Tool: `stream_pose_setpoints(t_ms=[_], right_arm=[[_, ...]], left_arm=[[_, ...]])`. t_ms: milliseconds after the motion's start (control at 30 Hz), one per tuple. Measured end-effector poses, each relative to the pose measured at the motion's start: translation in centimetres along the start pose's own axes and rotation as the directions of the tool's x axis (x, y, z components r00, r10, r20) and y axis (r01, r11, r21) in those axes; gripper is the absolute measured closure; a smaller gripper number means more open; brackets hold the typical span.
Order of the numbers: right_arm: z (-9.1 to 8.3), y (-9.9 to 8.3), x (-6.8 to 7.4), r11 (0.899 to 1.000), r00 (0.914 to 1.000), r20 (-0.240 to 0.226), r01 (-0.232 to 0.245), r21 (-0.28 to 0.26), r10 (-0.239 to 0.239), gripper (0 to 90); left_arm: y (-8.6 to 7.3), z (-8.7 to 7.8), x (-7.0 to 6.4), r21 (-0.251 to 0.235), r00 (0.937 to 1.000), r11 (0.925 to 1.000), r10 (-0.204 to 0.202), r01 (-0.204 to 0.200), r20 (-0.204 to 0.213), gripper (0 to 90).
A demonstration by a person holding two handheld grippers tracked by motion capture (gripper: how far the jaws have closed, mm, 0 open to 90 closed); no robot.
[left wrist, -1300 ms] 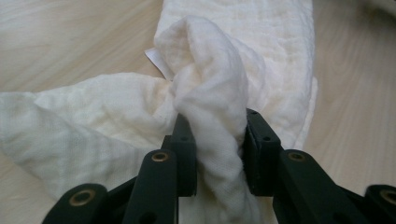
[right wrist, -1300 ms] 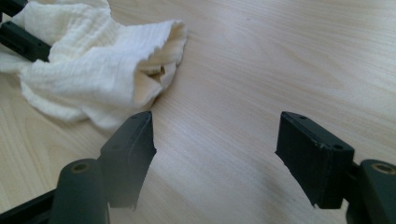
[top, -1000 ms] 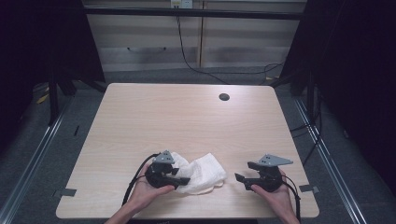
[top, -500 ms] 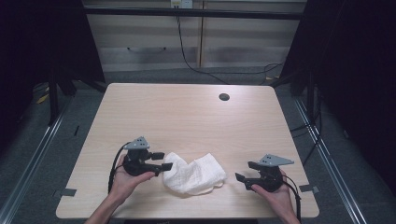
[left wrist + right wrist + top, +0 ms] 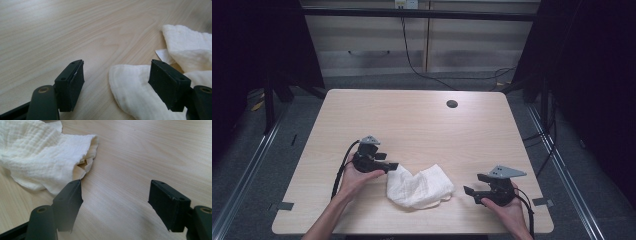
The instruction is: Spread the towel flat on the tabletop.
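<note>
Two hand-held tongs sat low over the near part of the pale wood-grain counter, each gripped by one of the person's hands coming in from the near edge. Between them lay the crumpled white cotton cloth, bunched into two soft lobes with a thin edge trailing at its near side.

Left tongs rested just beside the cloth's left end, their black jaws pointing toward it. In the left gripper view those tongs were released, the jaws standing well apart; the rounded fold of the cloth lay in the gap close to one jaw, and whether the jaw touched the fabric could not be told. A second, thicker lobe lay farther off in that view, with a small flat white tag tucked beside it.

Right tongs sat near the cloth's right end, apart from it in the high view. In the right gripper view these tongs were also released, jaws wide, with bare wood between them; the cloth lay off beyond one jaw, its ragged hem reaching close to that jaw's tip.

Farther across the counter, a small round dark hole sat near the far edge. Beyond the counter stood a pale cabinet with a black cable hanging down in front of it.
</note>
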State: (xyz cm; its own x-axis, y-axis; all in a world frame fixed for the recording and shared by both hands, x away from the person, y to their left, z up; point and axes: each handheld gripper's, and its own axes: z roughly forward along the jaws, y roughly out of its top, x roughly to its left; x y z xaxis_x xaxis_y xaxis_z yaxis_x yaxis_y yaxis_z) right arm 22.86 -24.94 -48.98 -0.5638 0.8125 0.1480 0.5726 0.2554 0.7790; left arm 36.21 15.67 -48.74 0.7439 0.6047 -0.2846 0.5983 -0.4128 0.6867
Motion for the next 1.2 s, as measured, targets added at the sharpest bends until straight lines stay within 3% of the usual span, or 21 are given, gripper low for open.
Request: stream_pose_setpoints(t_ms=[233, 400, 500, 700, 800, 867, 933, 967, 1067, 1200], right_arm=[[0.0, -0.2, -0.1, 1.0, 1.0, -0.001, -0.006, 0.005, 0.006, 25.8], [-0.1, -0.2, -0.1, 1.0, 1.0, 0.0, -0.009, 0.008, 0.009, 25.5], [-0.1, -0.2, -0.1, 1.0, 0.9999, 0.0, -0.014, 0.004, 0.014, 25.5], [-0.3, -0.3, 0.0, 1.0, 1.0, -0.003, -0.004, -0.006, 0.004, 25.4], [-0.3, -0.3, 0.0, 1.0, 1.0, -0.002, -0.007, -0.004, 0.007, 25.5], [-0.5, -0.2, -0.1, 1.0, 0.9999, 0.012, 0.004, -0.016, -0.004, 25.5], [-0.5, -0.2, -0.1, 1.0, 0.9999, 0.013, -0.003, -0.022, 0.004, 25.5], [-0.6, -0.3, -0.1, 1.0, 0.9998, 0.016, -0.005, -0.024, 0.006, 25.5], [-0.6, -0.4, -0.2, 1.0, 0.9998, 0.02, -0.005, -0.023, 0.006, 25.5], [-0.7, -0.4, -0.1, 1.0, 0.9998, 0.019, 0.002, -0.016, -0.001, 25.5]], left_arm=[[0.1, 0.5, 0.6, 0.002, 0.9994, 0.9998, 0.022, -0.022, -0.025, 42.8], [0.0, 1.5, 0.3, 0.024, 0.9974, 0.9975, 0.068, -0.067, -0.025, 54.1], [-0.1, 1.8, -0.1, 0.027, 0.9964, 0.9961, 0.084, -0.084, -0.01, 55.3], [-0.1, 2.0, -0.3, 0.022, 0.9938, 0.9941, 0.107, -0.107, -0.028, 56.4], [-0.3, 2.2, -0.7, 0.023, 0.9894, 0.9899, 0.14, -0.14, -0.037, 59.9], [-0.4, 2.3, -1.0, 0.012, 0.9889, 0.9896, 0.144, -0.143, -0.038, 68.4], [-0.5, 2.3, -1.4, 0.019, 0.9807, 0.9825, 0.186, -0.185, -0.061, 69.9], [-0.6, 2.3, -1.6, 0.027, 0.9721, 0.9759, 0.218, -0.216, -0.087, 71.7], [-0.9, 2.4, -2.0, 0.013, 0.9677, 0.9715, 0.237, -0.237, -0.087, 79.5], [-0.9, 2.4, -2.1, 0.008, 0.9681, 0.9721, 0.234, -0.234, -0.089, 85.3]])
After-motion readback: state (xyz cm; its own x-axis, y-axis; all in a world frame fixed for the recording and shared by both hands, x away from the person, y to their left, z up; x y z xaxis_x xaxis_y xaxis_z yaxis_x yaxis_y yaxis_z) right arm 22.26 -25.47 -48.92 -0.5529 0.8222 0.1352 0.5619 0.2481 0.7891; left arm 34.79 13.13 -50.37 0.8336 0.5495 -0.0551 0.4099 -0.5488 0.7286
